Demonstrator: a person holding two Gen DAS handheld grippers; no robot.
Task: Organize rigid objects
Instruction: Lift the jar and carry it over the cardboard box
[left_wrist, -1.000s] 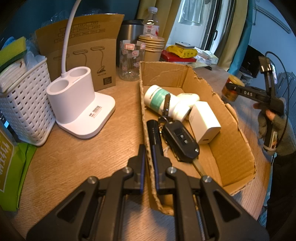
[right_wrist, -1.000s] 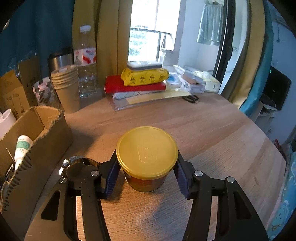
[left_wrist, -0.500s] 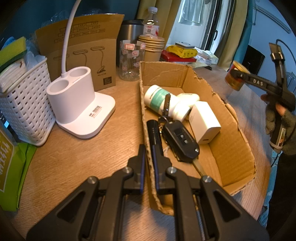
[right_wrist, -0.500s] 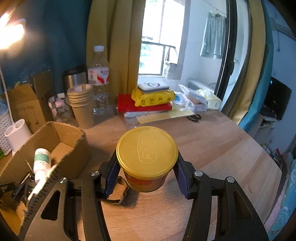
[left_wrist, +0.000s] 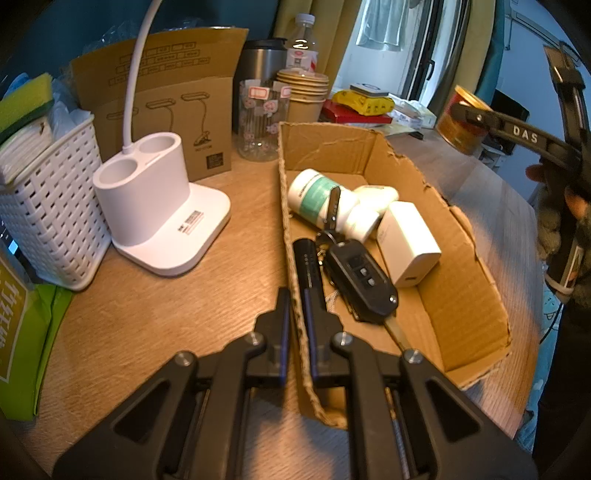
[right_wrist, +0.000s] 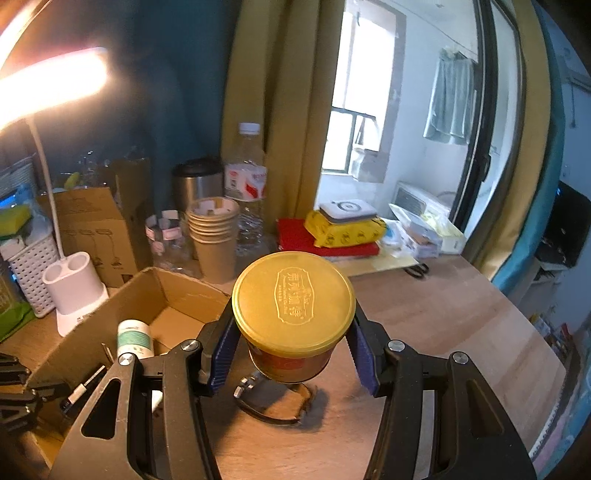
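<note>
An open cardboard box (left_wrist: 461, 295) lies on the wooden table. It holds a white bottle with a green label (left_wrist: 314, 199), a black car key (left_wrist: 360, 280), a white charger (left_wrist: 408, 251) and a black tube (left_wrist: 308, 266). My left gripper (left_wrist: 297, 325) is shut on the box's near left wall. My right gripper (right_wrist: 291, 350) is shut on a can with a yellow lid (right_wrist: 293, 301), held in the air above a wristwatch (right_wrist: 273, 400) that lies on the table. In the left wrist view the can (left_wrist: 461, 122) hangs beyond the box's far right corner.
Left of the box stand a white lamp base (left_wrist: 155, 206), a white basket (left_wrist: 48, 206) and a brown carton (left_wrist: 177, 110). Behind it are a glass jar (left_wrist: 262, 122), stacked paper cups (left_wrist: 304, 96), a water bottle (right_wrist: 245, 192) and books under a yellow pack (right_wrist: 343, 225). Scissors (right_wrist: 417, 268) lie far right.
My right gripper has lifted the can off the table and carried it up and toward the box, uncovering the watch below. The left gripper and the box have not moved.
</note>
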